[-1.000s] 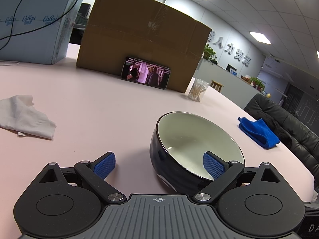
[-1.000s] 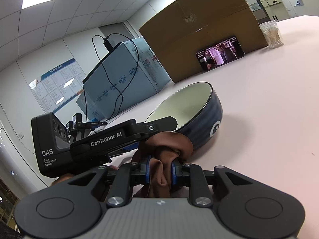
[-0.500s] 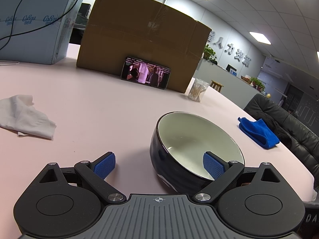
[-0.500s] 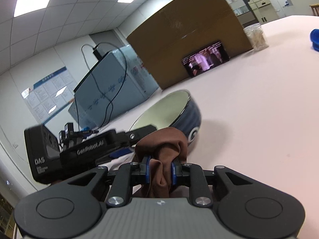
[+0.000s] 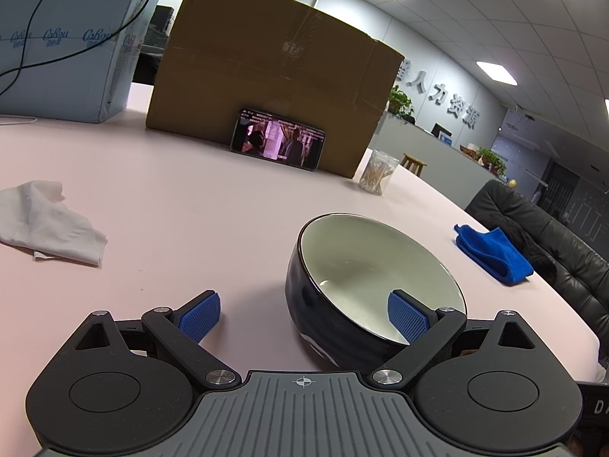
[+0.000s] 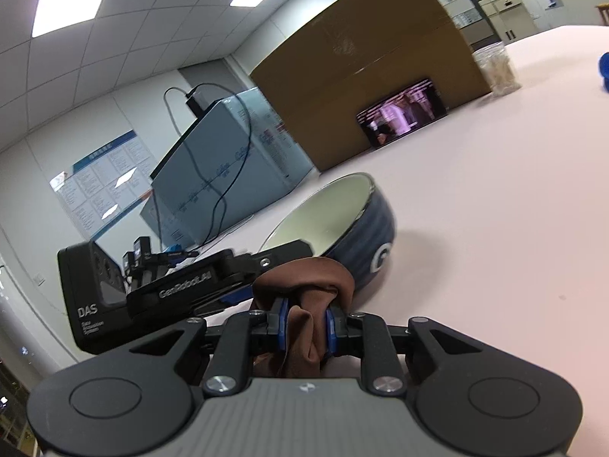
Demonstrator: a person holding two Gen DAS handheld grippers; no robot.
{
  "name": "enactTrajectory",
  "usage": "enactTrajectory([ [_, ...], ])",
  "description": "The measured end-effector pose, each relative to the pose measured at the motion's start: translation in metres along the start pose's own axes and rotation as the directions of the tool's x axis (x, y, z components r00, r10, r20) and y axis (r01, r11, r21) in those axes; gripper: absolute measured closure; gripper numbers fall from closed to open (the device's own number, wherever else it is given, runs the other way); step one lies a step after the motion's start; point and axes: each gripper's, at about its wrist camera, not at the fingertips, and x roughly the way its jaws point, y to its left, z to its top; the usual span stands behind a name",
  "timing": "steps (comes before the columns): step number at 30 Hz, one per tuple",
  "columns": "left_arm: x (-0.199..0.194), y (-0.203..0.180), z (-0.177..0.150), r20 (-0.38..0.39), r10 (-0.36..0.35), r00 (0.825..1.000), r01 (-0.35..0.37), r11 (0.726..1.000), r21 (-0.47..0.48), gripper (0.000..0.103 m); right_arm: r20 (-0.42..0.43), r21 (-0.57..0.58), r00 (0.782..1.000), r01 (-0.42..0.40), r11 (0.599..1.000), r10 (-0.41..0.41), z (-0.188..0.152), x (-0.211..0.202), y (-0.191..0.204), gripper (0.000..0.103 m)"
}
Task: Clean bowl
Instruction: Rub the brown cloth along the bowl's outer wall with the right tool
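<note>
A dark blue bowl (image 5: 375, 297) with a pale inside sat on a pink table (image 5: 198, 228), tipped a little toward the camera. The left gripper (image 5: 304, 314) stood wide open around the bowl's near wall, one blue pad reaching inside the bowl and the other out over the bare table; neither pad clearly pressed on it, so it looked placed to steady the bowl rather than to lift it. The right gripper (image 6: 306, 325), just beside the bowl, was pinched narrow on a bunched brown cloth (image 6: 304, 304), probably the wiping rag, held ready near the rim. Farther off lay a white cloth (image 5: 45, 221), a blue cloth (image 5: 495, 253), and a phone (image 5: 278, 144) propped against a cardboard box (image 5: 266, 76).
</note>
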Motion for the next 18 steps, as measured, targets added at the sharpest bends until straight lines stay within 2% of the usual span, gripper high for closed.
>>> enactTrajectory([
  [6,0.0,0.001,0.0,-0.001,0.0,1.0,0.0,1.0,0.0,0.006,0.009,-0.012,1.0,0.005,1.0,-0.005,0.001,0.0,0.002,0.081],
  [18,0.001,0.0,0.002,0.0,-0.004,1.0,0.004,1.0,-0.005,0.006,-0.046,-0.039,0.998,-0.046,0.998,0.044,-0.002,0.011,0.014,0.081],
])
